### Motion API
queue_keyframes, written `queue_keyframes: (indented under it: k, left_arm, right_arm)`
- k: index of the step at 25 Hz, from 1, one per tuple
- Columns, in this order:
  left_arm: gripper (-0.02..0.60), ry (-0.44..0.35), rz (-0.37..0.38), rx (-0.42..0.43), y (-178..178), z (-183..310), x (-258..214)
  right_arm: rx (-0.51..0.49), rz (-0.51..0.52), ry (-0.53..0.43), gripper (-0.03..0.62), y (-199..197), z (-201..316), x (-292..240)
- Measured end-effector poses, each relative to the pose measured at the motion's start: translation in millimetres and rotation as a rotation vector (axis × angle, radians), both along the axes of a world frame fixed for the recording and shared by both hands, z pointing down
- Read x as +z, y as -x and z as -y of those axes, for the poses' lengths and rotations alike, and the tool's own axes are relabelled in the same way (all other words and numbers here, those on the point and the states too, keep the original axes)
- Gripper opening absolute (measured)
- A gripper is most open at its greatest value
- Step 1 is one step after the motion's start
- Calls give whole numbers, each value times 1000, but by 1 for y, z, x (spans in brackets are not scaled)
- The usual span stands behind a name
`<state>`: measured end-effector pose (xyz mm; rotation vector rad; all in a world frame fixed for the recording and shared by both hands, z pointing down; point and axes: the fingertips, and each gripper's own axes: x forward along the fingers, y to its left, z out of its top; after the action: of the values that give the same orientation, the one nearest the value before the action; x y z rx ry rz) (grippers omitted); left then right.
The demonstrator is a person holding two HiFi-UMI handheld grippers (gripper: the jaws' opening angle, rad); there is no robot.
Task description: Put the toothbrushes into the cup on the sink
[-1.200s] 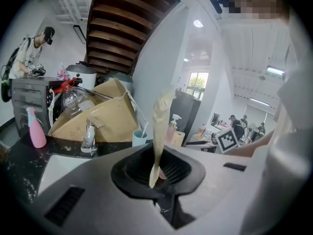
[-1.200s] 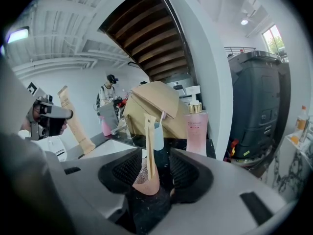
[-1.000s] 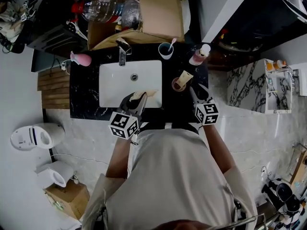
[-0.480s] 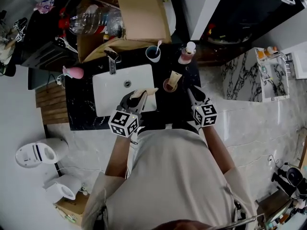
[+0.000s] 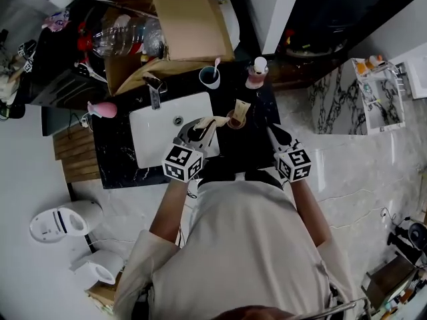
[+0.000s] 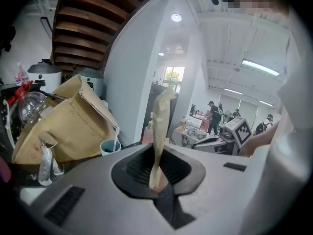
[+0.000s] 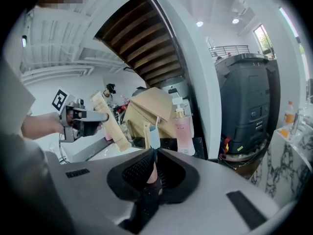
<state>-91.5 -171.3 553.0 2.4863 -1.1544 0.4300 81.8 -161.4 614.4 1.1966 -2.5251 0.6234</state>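
The beige-wrapped toothbrush (image 6: 158, 138) stands upright, pinched in my left gripper's (image 6: 156, 178) jaws over the sink's (image 5: 157, 131) right side. The cup (image 5: 209, 78), with a brush (image 5: 216, 65) in it, sits on the desk (image 5: 252, 145) at 12 o'clock. My right gripper's (image 7: 151, 174) jaws have just been closing and are pressed together, with only a pale sliver I can't name between them. The bottle (image 7: 182, 129) label is too small to read.

bright ceiling lights (image 6: 176, 17), heavy fisheye warp w/ dark corners, gripper close-up soft

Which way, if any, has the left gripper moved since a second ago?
Yes: the left gripper has shifted right across the white basin, toward its right edge.
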Motion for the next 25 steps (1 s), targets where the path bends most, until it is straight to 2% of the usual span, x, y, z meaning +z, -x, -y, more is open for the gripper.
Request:
queue_keyframes:
  k: [15, 25]
  left_arm:
    - [37, 47, 98, 168, -44, 16, 54]
    - [37, 77, 182, 229, -60, 14, 91]
  right_arm:
    - [67, 16, 6, 41, -24, -8, -10]
    - [106, 42, 20, 42, -28, -14, -11]
